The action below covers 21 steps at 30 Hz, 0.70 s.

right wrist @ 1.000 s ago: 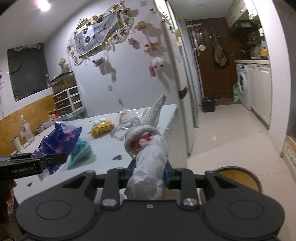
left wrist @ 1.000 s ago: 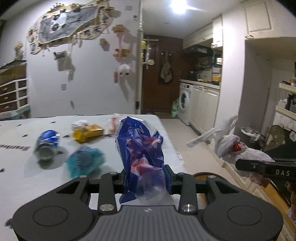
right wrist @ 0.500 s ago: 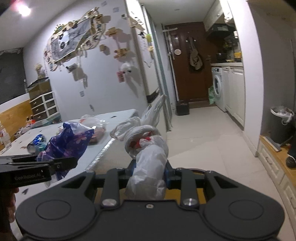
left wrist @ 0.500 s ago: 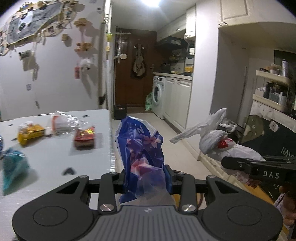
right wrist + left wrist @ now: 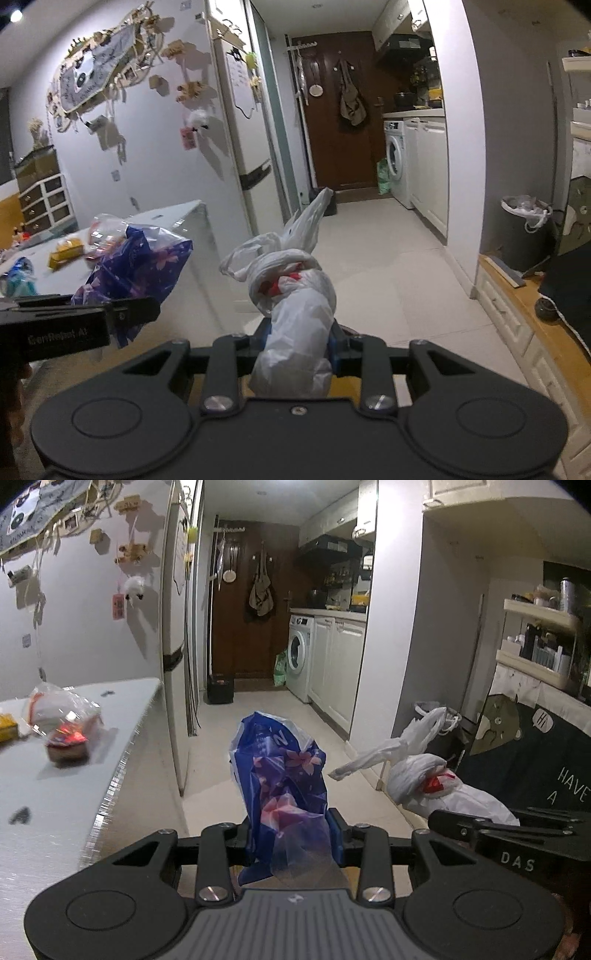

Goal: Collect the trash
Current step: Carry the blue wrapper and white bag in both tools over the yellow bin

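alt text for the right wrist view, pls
The right tool grips a knotted white plastic bag, pointing down a tiled hallway toward a lined grey bin. At left, the left tool holds a blue flowered bag beside a littered white table.

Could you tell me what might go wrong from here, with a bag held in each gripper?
1. The left gripper pinches only the lower end of the blue flowered plastic bag; thin film could slip out.
2. The right gripper holds the knotted white plastic bag below its knot, whose loose tails could snag.
3. The grey lined trash bin stands behind a wall corner, so a wide swing might clip it.
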Available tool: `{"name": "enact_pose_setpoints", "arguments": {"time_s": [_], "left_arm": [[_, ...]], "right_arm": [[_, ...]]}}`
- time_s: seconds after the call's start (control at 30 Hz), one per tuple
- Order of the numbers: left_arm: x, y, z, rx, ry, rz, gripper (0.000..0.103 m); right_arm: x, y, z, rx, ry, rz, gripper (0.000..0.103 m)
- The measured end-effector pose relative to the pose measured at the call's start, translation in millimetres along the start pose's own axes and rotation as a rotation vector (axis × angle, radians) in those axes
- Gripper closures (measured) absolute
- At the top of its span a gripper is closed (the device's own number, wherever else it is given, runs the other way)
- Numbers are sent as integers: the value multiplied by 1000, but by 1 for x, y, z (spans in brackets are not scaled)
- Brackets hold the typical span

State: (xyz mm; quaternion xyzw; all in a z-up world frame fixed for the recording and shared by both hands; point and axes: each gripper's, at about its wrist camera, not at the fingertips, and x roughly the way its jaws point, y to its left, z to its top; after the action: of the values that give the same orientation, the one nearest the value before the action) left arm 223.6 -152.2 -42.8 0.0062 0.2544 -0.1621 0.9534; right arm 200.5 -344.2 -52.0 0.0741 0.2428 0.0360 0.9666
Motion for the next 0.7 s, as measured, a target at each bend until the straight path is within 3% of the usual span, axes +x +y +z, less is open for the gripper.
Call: {"name": "enact_pose_setpoints", "arguments": {"time_s": [0.33, 0.7], "left_arm": [[85, -5, -21, -56, 91, 22, 65], [167, 18, -42, -99, 185, 30, 65]], "right_arm": [[79, -18, -15, -41, 119, -21, 72], [163, -40, -38, -35, 261, -44, 72]]}}
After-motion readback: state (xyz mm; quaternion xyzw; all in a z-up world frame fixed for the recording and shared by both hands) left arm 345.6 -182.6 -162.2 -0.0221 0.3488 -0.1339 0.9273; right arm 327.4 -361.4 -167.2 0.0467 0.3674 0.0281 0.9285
